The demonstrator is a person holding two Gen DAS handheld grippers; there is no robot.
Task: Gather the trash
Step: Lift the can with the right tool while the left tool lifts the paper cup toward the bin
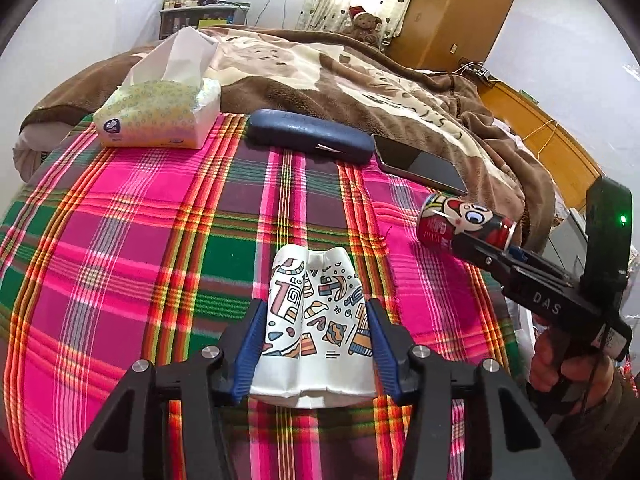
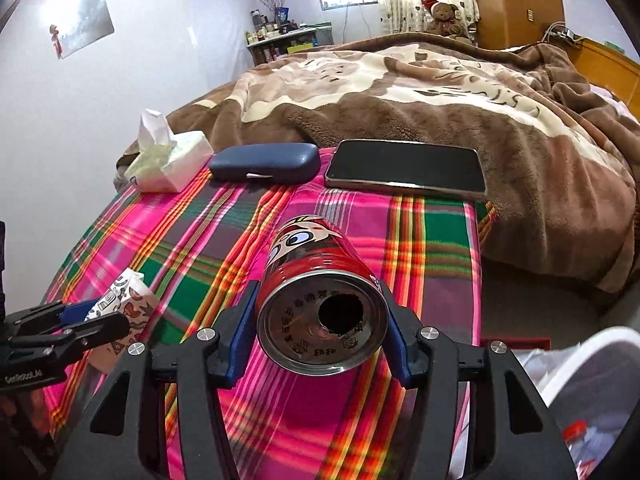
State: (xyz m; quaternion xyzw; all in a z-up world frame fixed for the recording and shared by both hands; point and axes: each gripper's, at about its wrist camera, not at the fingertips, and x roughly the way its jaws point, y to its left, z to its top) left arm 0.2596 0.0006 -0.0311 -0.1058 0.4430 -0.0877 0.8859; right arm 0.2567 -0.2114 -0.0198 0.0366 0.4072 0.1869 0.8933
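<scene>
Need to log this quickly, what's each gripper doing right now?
Left gripper: closed on the crumpled white paper cup with colourful doodles.
Right gripper: closed on the red cartoon-printed metal can.

Pink/green/red plaid sheet (image 1: 140, 240) w/ white doodle-print cup (image 1: 316, 320); beyond cup, navy case (image 1: 308, 136), red cartoon can (image 2: 316, 276).

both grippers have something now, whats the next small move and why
Probably swing the right gripper, shut on the red can, toward the white bin at the lower right of its view and hold it over the opening. The can looks clear of the plaid cloth, and the bin is close. The left gripper with the crushed paper cup can follow.
</scene>
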